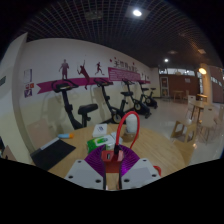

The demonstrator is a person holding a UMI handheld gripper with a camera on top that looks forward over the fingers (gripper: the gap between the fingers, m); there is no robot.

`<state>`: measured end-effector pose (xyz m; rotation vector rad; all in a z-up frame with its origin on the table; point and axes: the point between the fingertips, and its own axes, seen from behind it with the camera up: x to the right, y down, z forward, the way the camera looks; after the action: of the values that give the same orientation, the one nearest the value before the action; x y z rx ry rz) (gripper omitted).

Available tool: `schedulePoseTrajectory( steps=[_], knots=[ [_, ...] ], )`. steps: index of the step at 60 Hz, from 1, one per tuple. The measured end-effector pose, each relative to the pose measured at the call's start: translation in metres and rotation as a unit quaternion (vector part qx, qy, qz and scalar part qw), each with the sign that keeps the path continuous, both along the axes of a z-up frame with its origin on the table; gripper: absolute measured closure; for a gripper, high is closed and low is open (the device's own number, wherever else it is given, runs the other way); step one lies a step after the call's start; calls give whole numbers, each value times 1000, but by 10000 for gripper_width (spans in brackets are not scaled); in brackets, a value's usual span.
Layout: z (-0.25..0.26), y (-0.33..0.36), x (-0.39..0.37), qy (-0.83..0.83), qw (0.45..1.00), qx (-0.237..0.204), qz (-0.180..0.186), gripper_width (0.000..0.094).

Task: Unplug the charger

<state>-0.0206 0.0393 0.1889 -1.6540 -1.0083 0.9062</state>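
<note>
Charger: likely the small pale-and-orange block sitting between the gripper fingers, at 6 o'clock low in the view. Too small to confirm, and no socket or power strip made out. Red cable loops up from it toward 12–1 o'clock and curls back down.

Gripper state: cannot tell. Block sits in line with the purple pads, but contact on either side not resolvable.

Handling, judged:
- Light, rigid plastic body; smooth faces, so slip risk under a weak pinch.
- Cable soft and springy, so no load through it; yanking it risks strain at the joint.
- Best hold: flat sides of the body, close to the plug end, pads square on.
- Pull straight out along the pin axis; slight wiggle if stuck, no twisting.
- Unknown socket hold, so possible sudden release.

Pose: gripper held low, roughly level, pointing forward across the wooden floor toward the exercise bikes at 10–11 o'clock. White cylindrical item just beyond the fingers at 11 o'clock; dark mat at 9 o'clock. Holding hand not visible.
</note>
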Motion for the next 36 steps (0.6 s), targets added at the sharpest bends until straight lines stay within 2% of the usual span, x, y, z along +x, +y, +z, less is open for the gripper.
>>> schedulePoseTrajectory(
  steps=[12, 16, 21, 25, 32, 36],
  knots=[
    [-95, 62, 35, -135, 991, 10, -3, 729],
    [-132, 77, 43, -166, 986, 10, -5, 685],
    [-170, 84, 50, -208, 978, 8, 4, 644],
    [-184, 78, 54, -227, 974, -11, 22, 593],
    [-164, 72, 66, -227, 973, -13, 27, 69],
    [-134, 66, 86, -224, 974, -9, 26, 95]
  ],
)
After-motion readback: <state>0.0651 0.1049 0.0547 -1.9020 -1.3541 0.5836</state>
